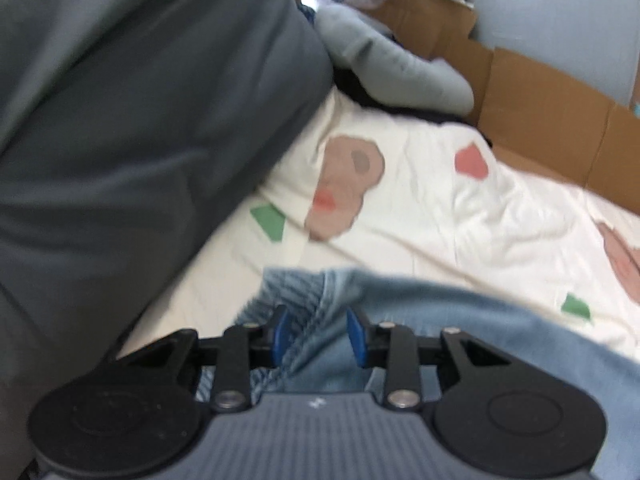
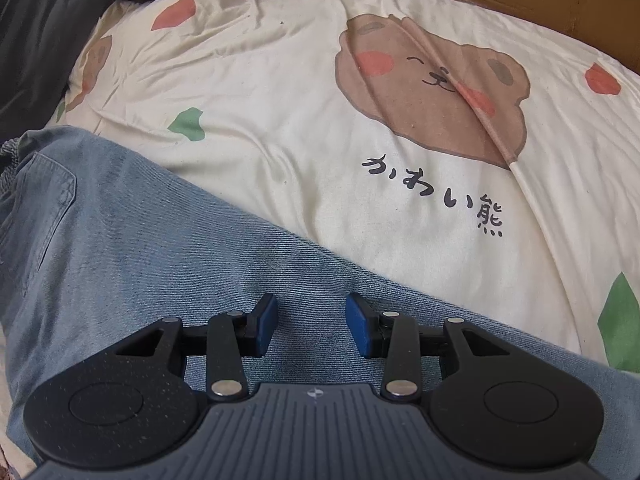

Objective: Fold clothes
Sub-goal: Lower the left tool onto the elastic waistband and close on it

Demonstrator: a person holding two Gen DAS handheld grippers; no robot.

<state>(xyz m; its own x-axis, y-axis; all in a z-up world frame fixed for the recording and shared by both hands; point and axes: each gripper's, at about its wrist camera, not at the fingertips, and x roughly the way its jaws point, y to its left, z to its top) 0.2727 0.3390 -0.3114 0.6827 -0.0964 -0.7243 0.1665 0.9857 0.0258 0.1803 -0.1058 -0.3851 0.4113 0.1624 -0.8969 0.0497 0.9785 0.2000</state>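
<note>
We're mid-fold on the light blue denim jeans (image 2: 132, 240), lying across the cream bedcover with the brown bear print (image 2: 280, 120).

Largest first: the bedcover spreads wide, brown cardboard (image 1: 540, 120) along its far edge and a dark grey cloth (image 1: 120, 120) at the side. The jeans lie flat over its near part. Our left gripper (image 1: 320, 336) has a bunched, stitched denim edge between its blue pads, apparently pinched. Our right gripper (image 2: 310, 326) hovers over flat denim, jaws apart, nothing caught. Next, we reckon, the right must take hold so both can carry the fold over.
</note>
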